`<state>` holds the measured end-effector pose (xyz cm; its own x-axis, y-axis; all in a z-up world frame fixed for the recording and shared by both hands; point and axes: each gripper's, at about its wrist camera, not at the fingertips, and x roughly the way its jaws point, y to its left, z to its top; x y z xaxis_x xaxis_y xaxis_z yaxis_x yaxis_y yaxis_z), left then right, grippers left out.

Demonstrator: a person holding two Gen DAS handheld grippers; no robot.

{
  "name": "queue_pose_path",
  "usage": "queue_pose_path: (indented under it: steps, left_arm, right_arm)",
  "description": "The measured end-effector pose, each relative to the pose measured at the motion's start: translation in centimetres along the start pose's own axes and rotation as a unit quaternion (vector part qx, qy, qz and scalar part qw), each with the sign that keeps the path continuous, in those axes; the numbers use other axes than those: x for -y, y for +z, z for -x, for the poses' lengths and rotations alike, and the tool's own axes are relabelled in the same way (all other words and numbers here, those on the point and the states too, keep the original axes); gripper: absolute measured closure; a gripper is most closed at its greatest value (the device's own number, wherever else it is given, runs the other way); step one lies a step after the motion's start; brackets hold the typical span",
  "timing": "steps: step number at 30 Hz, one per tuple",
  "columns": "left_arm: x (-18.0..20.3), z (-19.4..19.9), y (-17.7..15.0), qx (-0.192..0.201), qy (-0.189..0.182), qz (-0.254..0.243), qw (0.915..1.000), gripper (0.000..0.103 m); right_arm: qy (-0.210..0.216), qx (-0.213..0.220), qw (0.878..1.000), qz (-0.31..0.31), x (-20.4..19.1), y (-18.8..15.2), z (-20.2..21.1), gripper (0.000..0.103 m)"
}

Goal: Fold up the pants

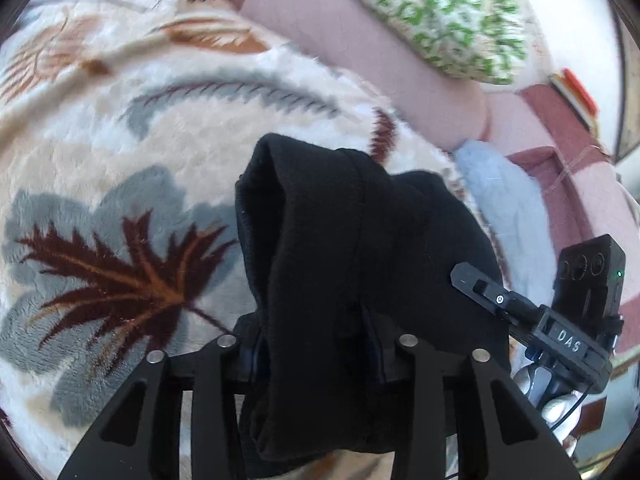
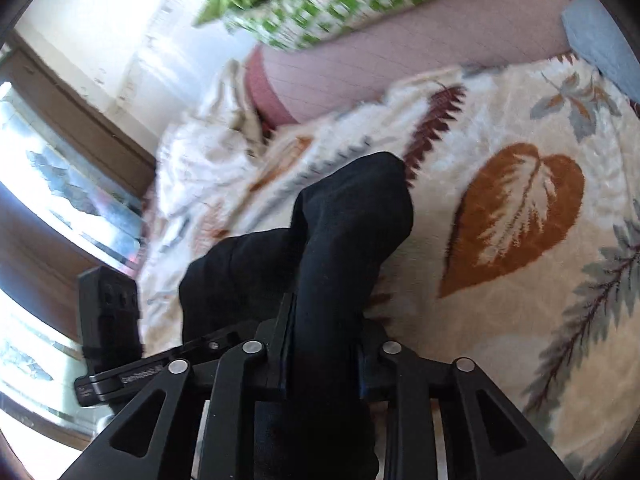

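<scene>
Pants (image 1: 360,264) — black, bunched, held up off the leaf-print blanket (image 1: 120,160) btwn both tools. Left gripper (image 1: 316,354) is clamped on a thick fold of the fabric; right gripper (image 2: 322,350) is pinched onto another bunch, w/ cloth spilling fwd over its fingers. Looks like the carry/lift step of a fold, both ends gathered and the two tools close together. Next move prob calls for lowering the bundle flat onto the blanket, edges matched, then letting go. Long axis can't be told — garment's too crumpled; the free fabric humps up and away from each camera toward the pink sofa (image 1: 328,40).
</scene>
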<state>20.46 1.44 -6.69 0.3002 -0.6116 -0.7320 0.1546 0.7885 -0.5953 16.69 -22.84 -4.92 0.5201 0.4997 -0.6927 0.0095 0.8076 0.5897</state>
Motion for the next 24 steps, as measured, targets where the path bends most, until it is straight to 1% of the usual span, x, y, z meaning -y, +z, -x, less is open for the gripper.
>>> queue_pose_path:
  steps: [1,2,4,6,8,9,10,11,12,13,14,15,16,18,20,22,24]
  left_arm:
    - [-0.5,0.1,-0.1,-0.003,-0.012,0.009,0.9999,0.058]
    - [-0.7,0.5,-0.2,-0.003,-0.019,0.008,0.9998,0.057]
    - [-0.7,2.0,-0.5,0.001,-0.007,-0.016,0.9998,0.057]
    - [-0.6,3.9,-0.7,0.007,0.000,-0.038,0.9992,0.057]
    - [-0.3,5.8,-0.2,0.024,-0.002,-0.040,0.9989,0.055]
    - [0.0,6.4,0.3,0.033,-0.007,-0.037,0.9987,0.053]
    - [0.3,6.9,0.9,0.043,-0.014,-0.035,0.9984,0.049]
    - [1.0,7.2,1.8,0.053,-0.018,-0.034,0.9979,0.044]
    - [1.8,7.1,2.5,0.060,-0.018,-0.036,0.9974,0.040]
    - [2.5,6.6,3.1,0.064,-0.017,-0.041,0.9970,0.034]
    - [3.0,5.8,3.8,0.061,-0.012,-0.043,0.9971,0.033]
    - [3.2,4.8,4.4,0.055,-0.004,-0.041,0.9977,0.033]
    - [3.1,4.0,4.8,0.048,0.004,-0.035,0.9982,0.033]
    - [2.3,2.0,5.5,0.032,0.023,-0.018,0.9991,0.033]
    - [1.0,0.5,5.6,0.019,0.031,0.001,0.9993,0.033]
    - [-0.2,-0.3,5.4,0.013,0.030,0.019,0.9993,0.033]
    - [-1.3,-1.2,5.1,0.001,0.009,0.042,0.9991,0.031]
  right_arm:
    - [-0.039,-0.006,0.999,0.003,0.4,0.0,-0.8,0.065]
    - [-0.054,-0.006,0.999,0.005,0.6,-0.1,-1.0,0.059]
    - [-0.060,0.016,0.998,0.009,0.8,-0.7,0.2,0.057]
    - [-0.086,0.044,0.995,0.029,0.4,-1.4,2.1,0.057]
    - [-0.124,0.082,0.987,0.061,-0.5,-2.4,4.4,0.056]
    - [-0.129,0.100,0.984,0.067,-0.8,-2.8,5.5,0.054]
    - [-0.118,0.117,0.984,0.064,-1.1,-3.3,6.6,0.054]
    - [-0.093,0.124,0.987,0.052,-1.5,-3.5,7.4,0.054]
    - [-0.071,0.125,0.989,0.043,-1.8,-3.7,7.7,0.054]
    - [-0.049,0.124,0.990,0.036,-2.2,-3.8,7.7,0.054]
    - [-0.025,0.115,0.992,0.034,-2.6,-4.0,7.3,0.055]
    - [-0.013,0.106,0.994,0.035,-2.9,-4.2,6.7,0.055]
    - [-0.017,0.095,0.994,0.041,-3.3,-4.5,5.9,0.055]
    - [-0.046,0.079,0.994,0.056,-3.7,-5.3,4.4,0.055]
    - [-0.069,0.063,0.994,0.061,-3.4,-5.9,3.0,0.055]
    - [-0.064,0.051,0.995,0.054,-2.7,-6.3,2.2,0.054]
    - [-0.064,0.048,0.995,0.051,-2.0,-6.6,1.6,0.054]
